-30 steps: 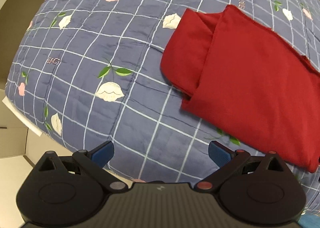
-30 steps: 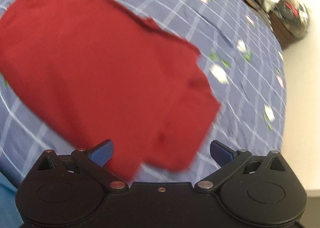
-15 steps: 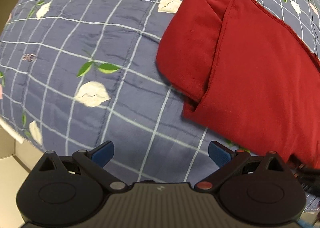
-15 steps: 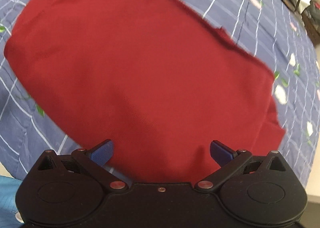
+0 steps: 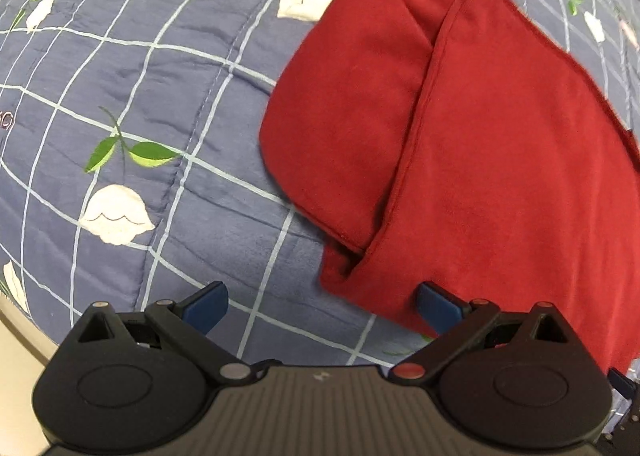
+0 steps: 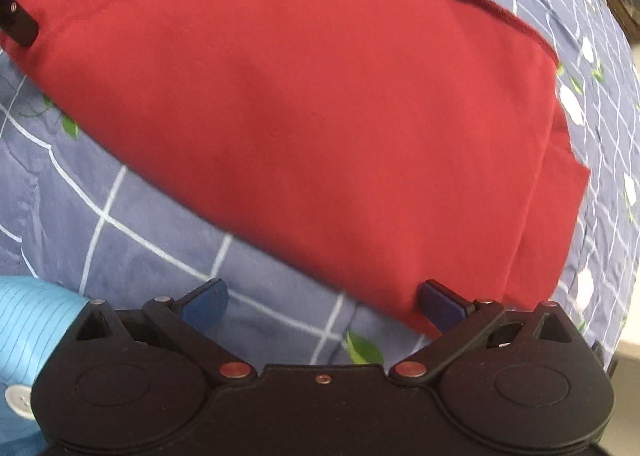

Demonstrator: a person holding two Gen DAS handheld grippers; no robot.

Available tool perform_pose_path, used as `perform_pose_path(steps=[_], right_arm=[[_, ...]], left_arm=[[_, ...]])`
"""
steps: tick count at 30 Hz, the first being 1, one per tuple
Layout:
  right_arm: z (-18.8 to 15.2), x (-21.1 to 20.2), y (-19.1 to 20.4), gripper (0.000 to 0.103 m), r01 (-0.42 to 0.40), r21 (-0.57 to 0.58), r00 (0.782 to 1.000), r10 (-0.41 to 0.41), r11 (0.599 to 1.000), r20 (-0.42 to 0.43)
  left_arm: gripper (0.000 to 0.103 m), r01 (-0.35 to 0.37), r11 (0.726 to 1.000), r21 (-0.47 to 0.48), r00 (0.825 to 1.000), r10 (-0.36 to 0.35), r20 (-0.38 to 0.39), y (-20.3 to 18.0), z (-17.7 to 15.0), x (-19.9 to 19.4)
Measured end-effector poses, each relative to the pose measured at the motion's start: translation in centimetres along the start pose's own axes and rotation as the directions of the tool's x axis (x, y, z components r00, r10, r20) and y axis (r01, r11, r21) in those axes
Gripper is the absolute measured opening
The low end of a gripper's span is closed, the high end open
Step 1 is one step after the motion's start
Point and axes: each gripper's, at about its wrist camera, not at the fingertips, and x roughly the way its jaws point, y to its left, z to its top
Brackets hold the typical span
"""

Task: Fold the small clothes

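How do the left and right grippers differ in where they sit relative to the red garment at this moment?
The left gripper sits at a corner of the red garment, beside a folded-in flap, and its view holds much bare quilt. The right gripper faces a long straight edge of the garment, which fills most of its view. A blue sleeve shows only beside the right gripper. Both are open, holding nothing, with one finger over the cloth edge.

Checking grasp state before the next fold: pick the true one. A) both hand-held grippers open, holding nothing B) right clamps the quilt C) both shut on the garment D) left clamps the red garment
A: the left hand-held gripper and right hand-held gripper both stand spread wide, with the red garment lying loose on the quilt.
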Motion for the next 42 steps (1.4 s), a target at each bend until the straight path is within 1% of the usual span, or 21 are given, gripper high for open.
perform_pose_path(steps=[2,5,8,10,11,13,14,15,16,17,20,24,25,28,31,35,38,42], right_arm=[[-0.3,0.0,-0.5,0.102,-0.005,0.024,1.000,0.005,1.000,-0.010],[-0.5,0.1,-0.8,0.102,-0.009,0.043,1.000,0.010,0.999,-0.022],[-0.3,0.4,-1.1,0.102,-0.009,0.050,0.999,0.011,0.999,-0.031],[-0.4,0.3,-1.0,0.102,-0.011,0.054,0.999,0.013,0.998,-0.037],[-0.8,0.2,-0.9,0.102,-0.012,0.056,0.999,0.014,0.998,-0.040],[-1.5,0.0,-1.0,0.102,-0.013,0.060,0.999,0.016,0.998,-0.047],[-1.9,-0.2,-1.0,0.102,-0.013,0.061,0.999,0.016,0.998,-0.050],[-2.0,-0.2,-1.1,0.102,-0.013,0.064,0.999,0.016,0.998,-0.052],[-2.2,-0.3,-1.1,0.102,-0.012,0.067,0.998,0.016,0.998,-0.054],[-2.4,-0.4,-1.1,0.102,-0.011,0.070,0.998,0.015,0.997,-0.057],[-2.9,-0.2,-1.8,0.102,-0.008,0.082,0.998,0.013,0.997,-0.065],[-3.3,-0.2,-2.6,0.102,-0.003,0.090,0.998,0.008,0.996,-0.060],[-3.4,-0.2,-2.9,0.102,-0.002,0.093,0.998,0.008,0.996,-0.057],[-3.5,-0.6,-3.3,0.102,0.004,0.101,0.999,0.000,0.995,-0.043],[-3.4,-0.9,-3.6,0.102,0.010,0.106,1.000,-0.007,0.994,-0.022],[-3.5,-1.5,-3.7,0.102,0.010,0.107,1.000,-0.010,0.994,0.000],[-3.7,-1.6,-4.2,0.102,0.013,0.110,1.000,-0.014,0.994,0.009],[-4.4,-1.6,-5.1,0.102,0.010,0.124,1.000,-0.012,0.992,0.017]], left_arm=[[0.102,0.000,1.000,-0.005,1.000,0.000,-0.010,-0.1,0.2,0.3],[0.102,0.023,1.000,-0.018,1.000,-0.023,-0.007,0.1,0.5,0.3],[0.095,0.058,0.998,-0.033,0.998,-0.058,0.009,0.6,0.8,0.0],[0.086,0.089,0.995,-0.044,0.996,-0.088,0.022,0.7,1.0,-0.2],[0.084,0.104,0.993,-0.048,0.994,-0.102,0.028,0.8,1.1,-0.3],[0.073,0.128,0.990,-0.053,0.991,-0.126,0.038,1.1,1.5,-0.6],[0.072,0.140,0.989,-0.056,0.990,-0.137,0.042,1.2,1.4,-0.5],[0.067,0.149,0.987,-0.060,0.988,-0.146,0.044,1.2,1.5,-0.5],[0.064,0.157,0.986,-0.063,0.987,-0.154,0.045,1.2,1.6,-0.5],[0.059,0.163,0.984,-0.066,0.986,-0.160,0.043,1.3,1.7,-0.4],[0.053,0.165,0.983,-0.086,0.986,-0.161,0.047,1.1,1.9,-0.6],[0.035,0.179,0.979,-0.094,0.983,-0.173,0.063,1.1,1.8,-1.2],[0.032,0.177,0.980,-0.088,0.983,-0.171,0.067,1.0,1.7,-1.4],[0.027,0.157,0.986,-0.061,0.985,-0.152,0.078,0.7,1.7,-1.7],[0.027,0.145,0.989,-0.034,0.986,-0.142,0.088,0.1,1.6,-2.2],[0.026,0.131,0.990,-0.044,0.987,-0.126,0.097,-0.8,1.3,-2.9],[0.026,0.114,0.992,-0.046,0.988,-0.109,0.107,-1.3,0.9,-2.7],[0.016,0.074,0.997,-0.007,0.987,-0.072,0.145,-2.6,0.2,-3.6]])
